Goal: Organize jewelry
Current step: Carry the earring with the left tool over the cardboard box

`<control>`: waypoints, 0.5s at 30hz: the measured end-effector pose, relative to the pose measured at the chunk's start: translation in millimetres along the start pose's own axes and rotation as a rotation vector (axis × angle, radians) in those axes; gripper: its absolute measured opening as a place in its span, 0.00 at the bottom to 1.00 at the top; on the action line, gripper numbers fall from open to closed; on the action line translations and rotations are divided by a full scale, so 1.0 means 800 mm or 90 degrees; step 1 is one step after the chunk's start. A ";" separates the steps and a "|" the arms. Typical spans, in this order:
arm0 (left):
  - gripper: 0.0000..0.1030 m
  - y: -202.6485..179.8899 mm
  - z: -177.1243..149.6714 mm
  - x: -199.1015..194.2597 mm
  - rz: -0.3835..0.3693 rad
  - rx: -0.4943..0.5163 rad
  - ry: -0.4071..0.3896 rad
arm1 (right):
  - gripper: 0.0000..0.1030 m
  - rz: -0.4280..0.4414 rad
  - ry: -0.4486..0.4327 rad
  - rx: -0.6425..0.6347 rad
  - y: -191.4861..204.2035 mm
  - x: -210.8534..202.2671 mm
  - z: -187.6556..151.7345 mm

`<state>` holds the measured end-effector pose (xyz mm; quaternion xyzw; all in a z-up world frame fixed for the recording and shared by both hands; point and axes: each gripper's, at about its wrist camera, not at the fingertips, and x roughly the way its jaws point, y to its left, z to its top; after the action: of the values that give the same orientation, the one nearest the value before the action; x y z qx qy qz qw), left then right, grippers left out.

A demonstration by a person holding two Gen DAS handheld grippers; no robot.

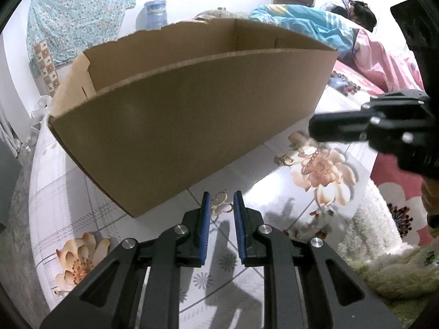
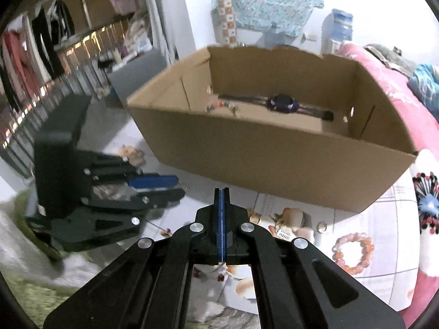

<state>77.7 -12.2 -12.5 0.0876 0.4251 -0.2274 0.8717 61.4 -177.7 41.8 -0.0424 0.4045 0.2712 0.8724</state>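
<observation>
Cardboard box [image 2: 274, 161]: on the bed as collecting bin, watch [image 2: 282, 102] inside. Left tool [image 1: 221, 200]: parted around gold pendant [image 1: 219, 203], ungripped. Right tool [image 2: 222, 192]: closed, apparently empty.

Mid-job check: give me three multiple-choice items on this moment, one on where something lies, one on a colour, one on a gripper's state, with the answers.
1. Where does the watch lie?
A. Inside the cardboard box
B. On the bedspread beside the box
C. Between the left gripper's pads

2. What colour is the beaded bracelet on the bedspread?
A. Dark green
B. Pink and orange
C. Black

3. How do the right gripper's jaws stand?
A. Wide open
B. Clamped on the bracelet
C. Shut together, nothing visible between them

Answers:
1 A, the right wrist view shows the watch on the box floor.
2 B, its beads are pink and orange, near the box's front wall.
3 C, the blue pads meet with no gap, and the bracelet lies apart to one side.
</observation>
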 end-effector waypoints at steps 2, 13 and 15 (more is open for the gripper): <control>0.15 -0.002 0.003 -0.011 -0.007 0.001 -0.014 | 0.00 0.006 -0.016 0.008 -0.003 -0.009 0.004; 0.16 -0.004 0.060 -0.110 -0.067 0.034 -0.148 | 0.00 0.069 -0.148 0.043 -0.019 -0.049 0.075; 0.16 0.004 0.077 -0.109 -0.066 0.035 -0.150 | 0.00 0.078 -0.158 0.042 -0.026 -0.046 0.090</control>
<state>75.4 -2.6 93.9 0.0623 0.3170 -0.2926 0.9000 102.0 -190.3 113.8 0.0451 0.3039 0.3134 0.8985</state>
